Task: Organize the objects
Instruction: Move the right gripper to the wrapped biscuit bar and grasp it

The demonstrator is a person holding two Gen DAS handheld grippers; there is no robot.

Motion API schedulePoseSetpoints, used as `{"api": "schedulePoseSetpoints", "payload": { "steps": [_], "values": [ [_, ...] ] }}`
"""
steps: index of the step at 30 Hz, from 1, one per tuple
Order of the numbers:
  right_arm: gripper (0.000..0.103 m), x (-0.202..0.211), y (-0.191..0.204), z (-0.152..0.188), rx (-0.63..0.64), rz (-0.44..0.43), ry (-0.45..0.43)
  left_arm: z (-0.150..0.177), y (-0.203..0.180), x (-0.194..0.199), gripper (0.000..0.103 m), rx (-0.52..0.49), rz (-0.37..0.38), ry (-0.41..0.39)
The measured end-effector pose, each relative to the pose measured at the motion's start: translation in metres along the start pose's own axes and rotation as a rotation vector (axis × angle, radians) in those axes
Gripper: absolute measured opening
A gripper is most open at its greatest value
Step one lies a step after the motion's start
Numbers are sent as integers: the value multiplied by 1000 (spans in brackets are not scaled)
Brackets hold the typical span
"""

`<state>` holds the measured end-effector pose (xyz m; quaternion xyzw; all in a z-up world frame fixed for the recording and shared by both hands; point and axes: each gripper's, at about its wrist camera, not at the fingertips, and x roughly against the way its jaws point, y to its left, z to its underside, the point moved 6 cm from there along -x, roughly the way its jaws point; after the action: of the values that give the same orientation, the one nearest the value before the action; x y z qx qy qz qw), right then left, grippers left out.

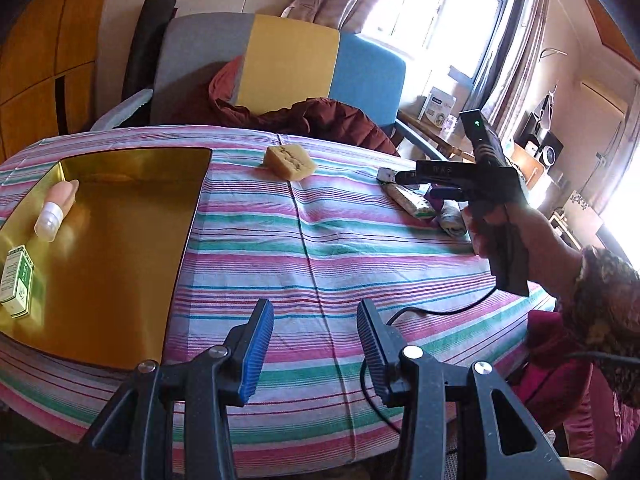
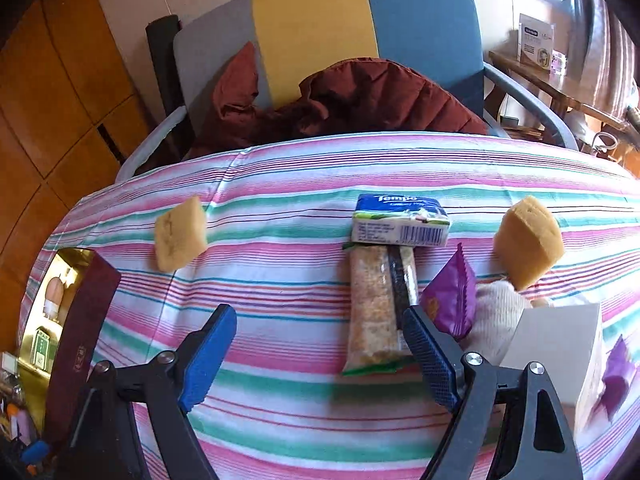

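Both my grippers hang open over the striped cloth, nothing held.

My left gripper has its jaws apart above bare cloth, just right of the gold tin, which holds a small bottle and a green box. My right gripper gapes wide before a snack bar lying under a tissue pack; a purple packet, a white sock and two sponges lie nearby.
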<state>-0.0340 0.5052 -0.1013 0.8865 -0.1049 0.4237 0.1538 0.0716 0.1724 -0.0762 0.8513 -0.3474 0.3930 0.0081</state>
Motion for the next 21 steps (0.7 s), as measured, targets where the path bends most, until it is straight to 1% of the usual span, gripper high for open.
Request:
{"api": "schedulePoseSetpoints", "payload": {
  "steps": [3,6,9,11,16,19,20,21],
  "values": [
    [83,-14,-10,-7,-7,19,15,0,0,-1,44,-1,-12,6],
    [83,-24,-8,-10,12,28,29,0,0,-2,44,-4,-22,10],
    [83,-32,-6,-10,51,63,47,0,-1,-5,44,-6,-24,15],
    [83,-36,-7,-12,51,76,51,0,-2,-6,44,-10,-26,19],
    [83,-49,-8,-14,95,135,102,2,-6,-8,44,-20,-30,28],
    [83,-53,-7,-12,107,144,130,2,-6,-7,44,-19,-33,23],
    [82,-53,-6,-10,109,140,139,2,-5,-7,44,-16,-33,23],
    [73,-53,-5,-6,100,129,149,1,-5,-7,44,-11,-33,21]
  ]
}}
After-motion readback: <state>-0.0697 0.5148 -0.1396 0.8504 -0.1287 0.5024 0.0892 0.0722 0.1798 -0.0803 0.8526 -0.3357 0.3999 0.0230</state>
